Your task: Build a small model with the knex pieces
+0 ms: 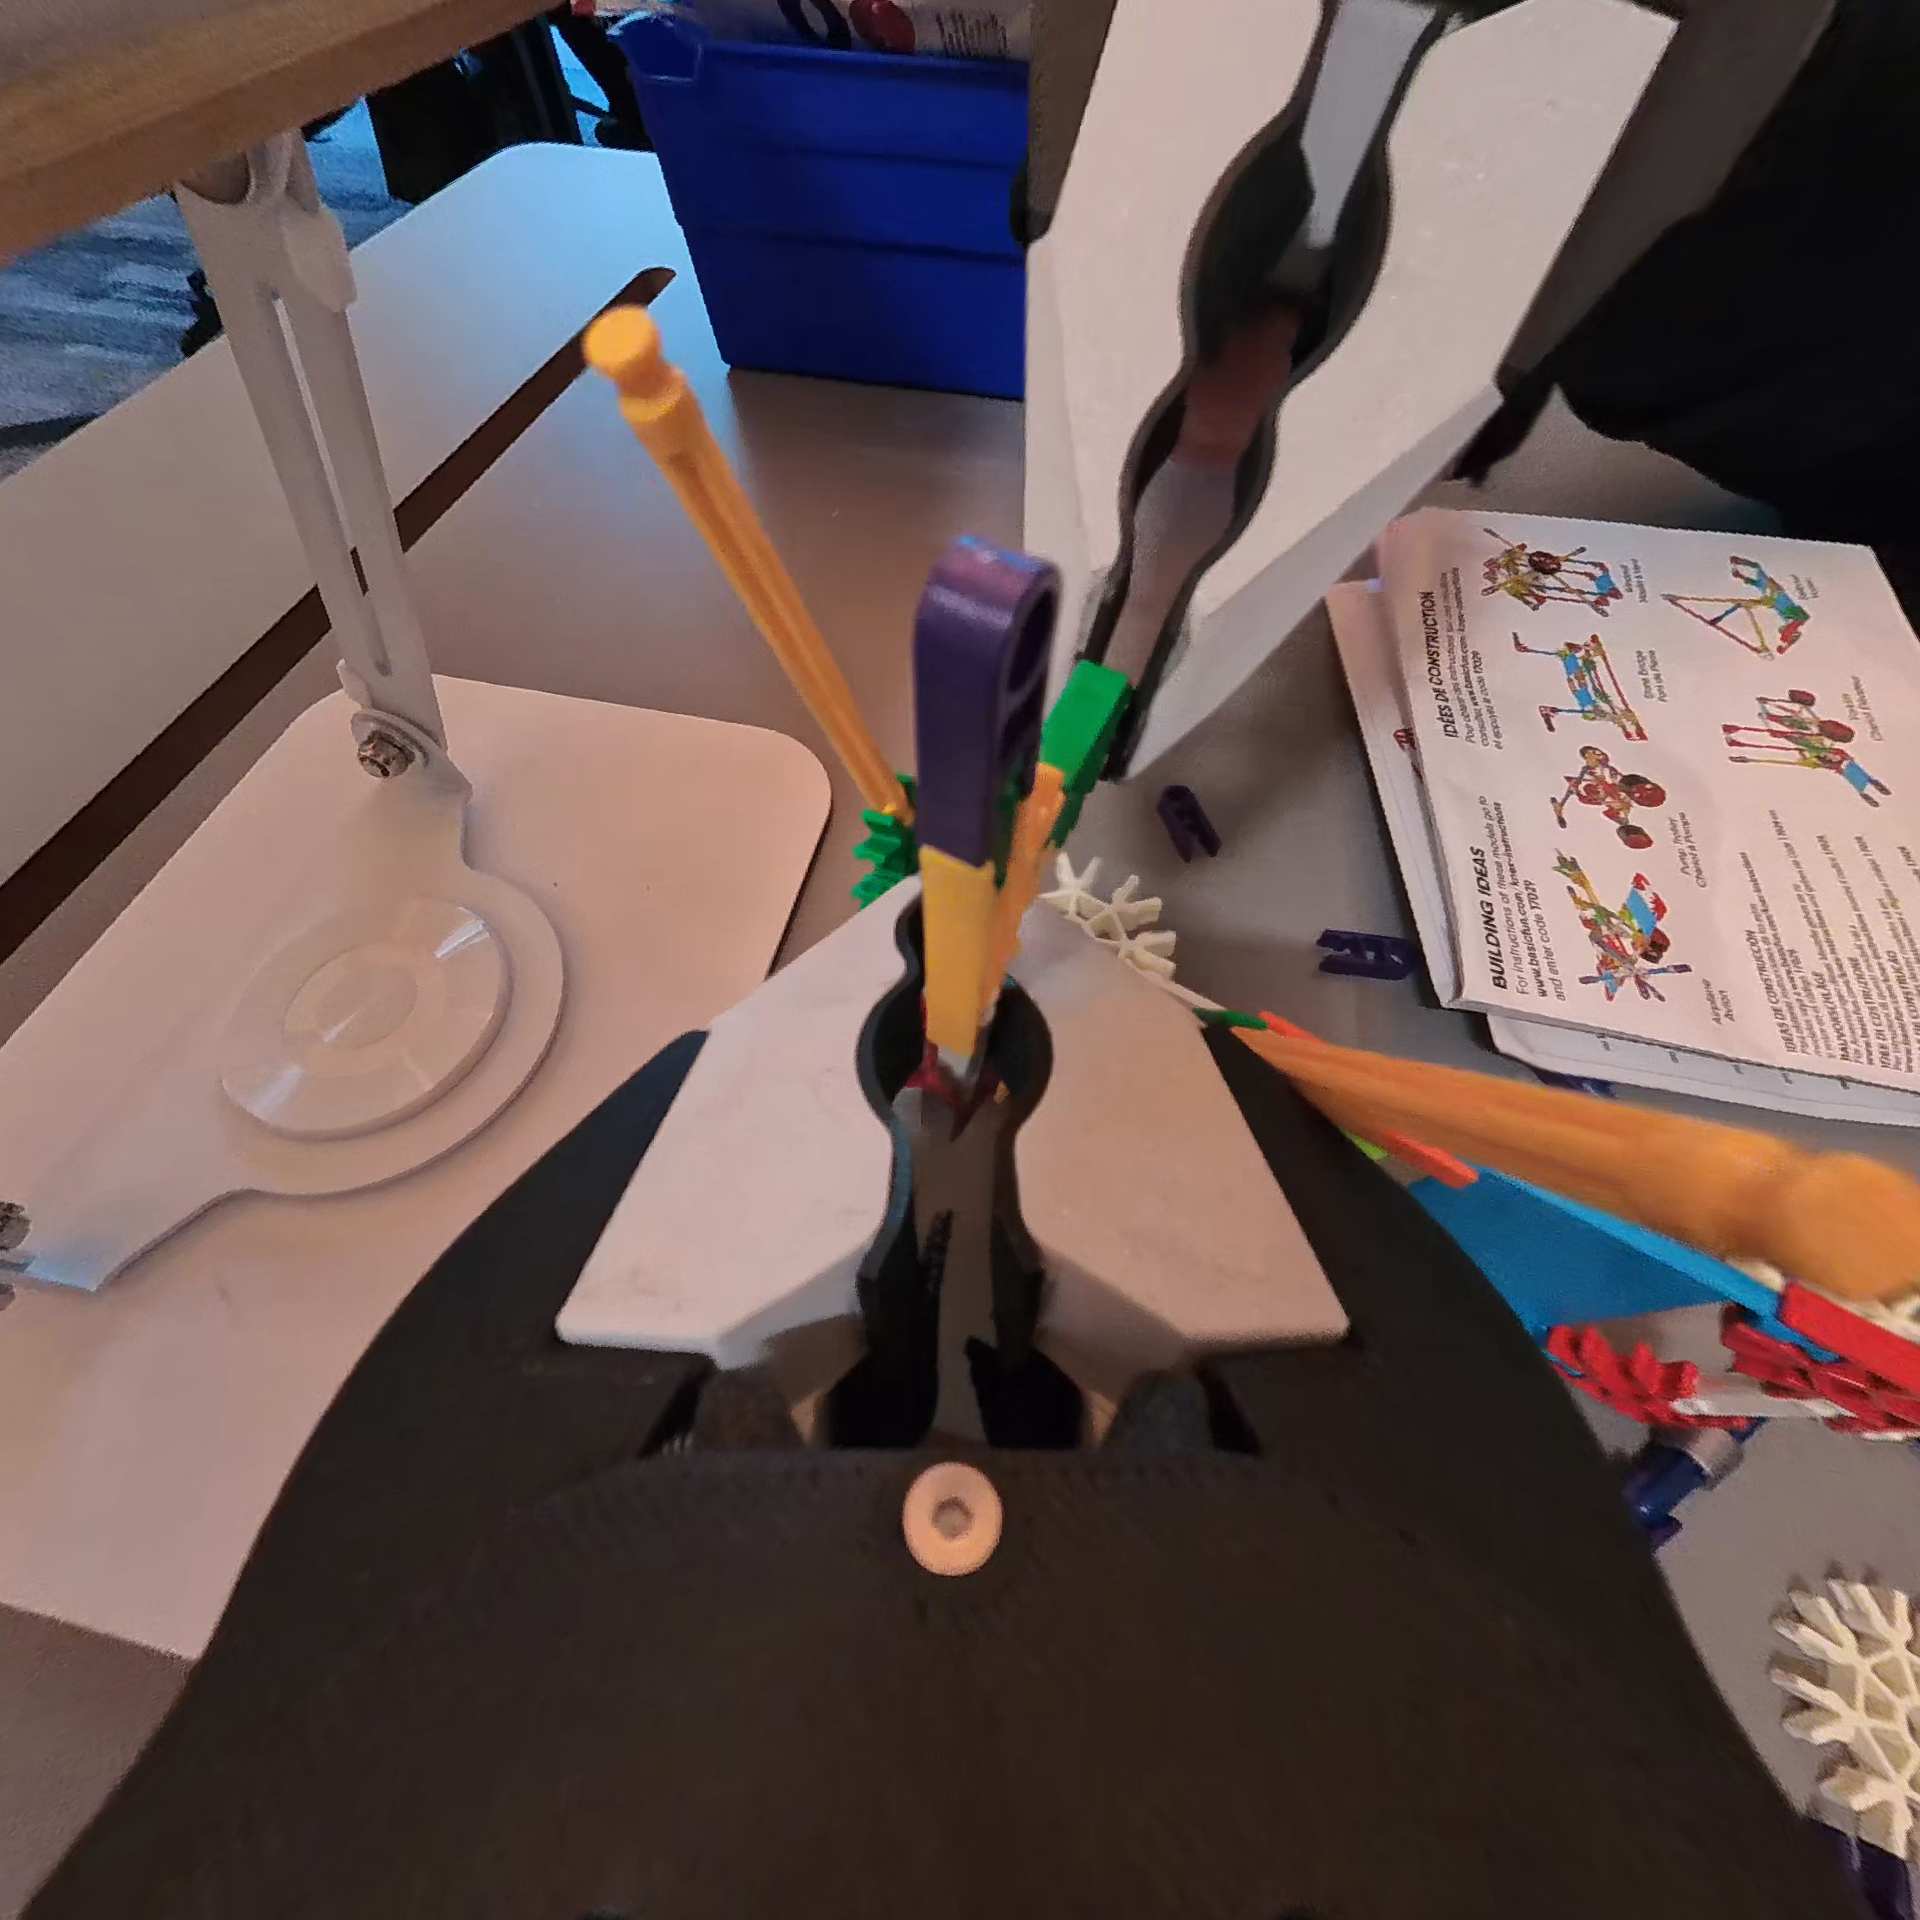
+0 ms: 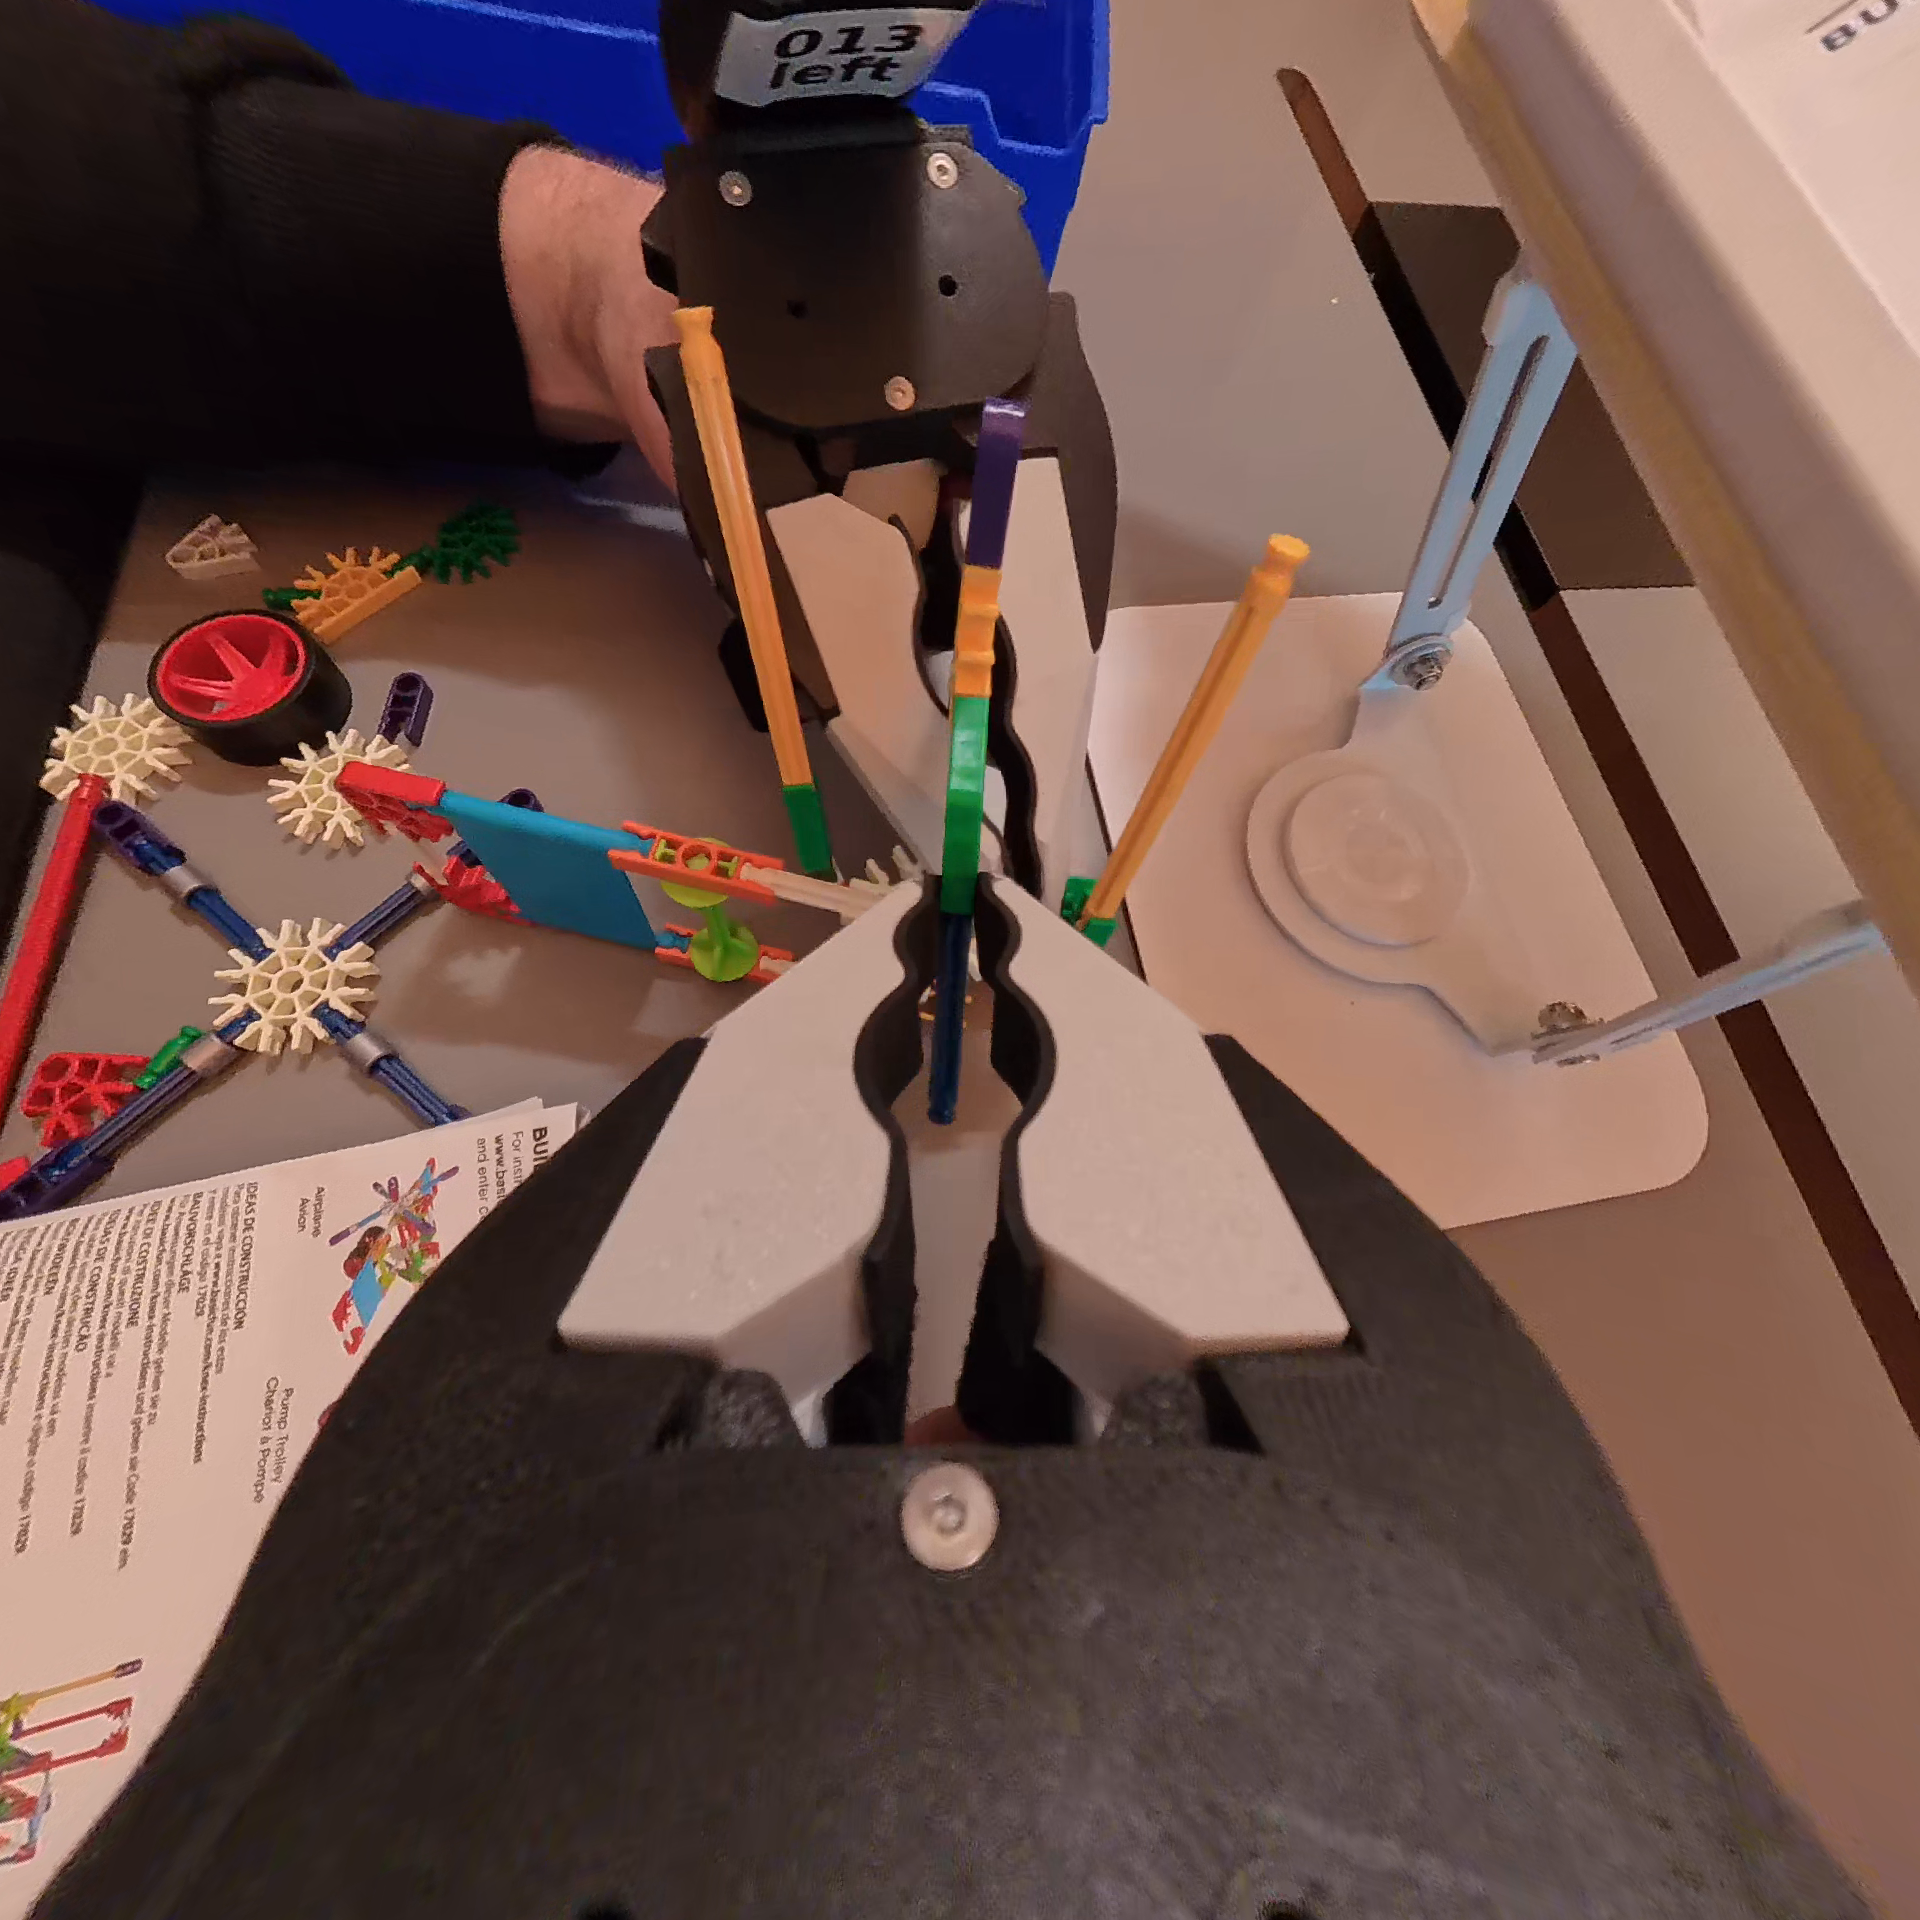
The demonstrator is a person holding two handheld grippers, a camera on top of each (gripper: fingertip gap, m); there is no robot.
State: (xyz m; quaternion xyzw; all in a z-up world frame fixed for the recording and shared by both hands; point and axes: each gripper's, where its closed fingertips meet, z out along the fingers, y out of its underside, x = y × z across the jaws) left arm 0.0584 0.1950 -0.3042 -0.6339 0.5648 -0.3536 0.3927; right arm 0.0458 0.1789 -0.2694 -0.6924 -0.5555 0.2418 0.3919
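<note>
Mid-frame, the left tool (image 1: 961, 920) pinches a purple-capped yellow rod (image 1: 954, 966). The right tool (image 2: 951, 899) is pressed onto the adjoining green connector (image 2: 964, 779), above the worktop (image 2: 603, 655).

Yellow rods (image 2: 1184, 732), purple connector (image 1: 982, 696), blue bin (image 1: 831, 197) (white-fingered black tools)

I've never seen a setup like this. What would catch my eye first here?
Probably the spiky toy piece in the middle: a green connector with yellow rods fanning out, pinched from opposite sides by the left gripper and right gripper. Left of it in the right wrist view lies a colourful rod model, with a red wheel behind.
</note>
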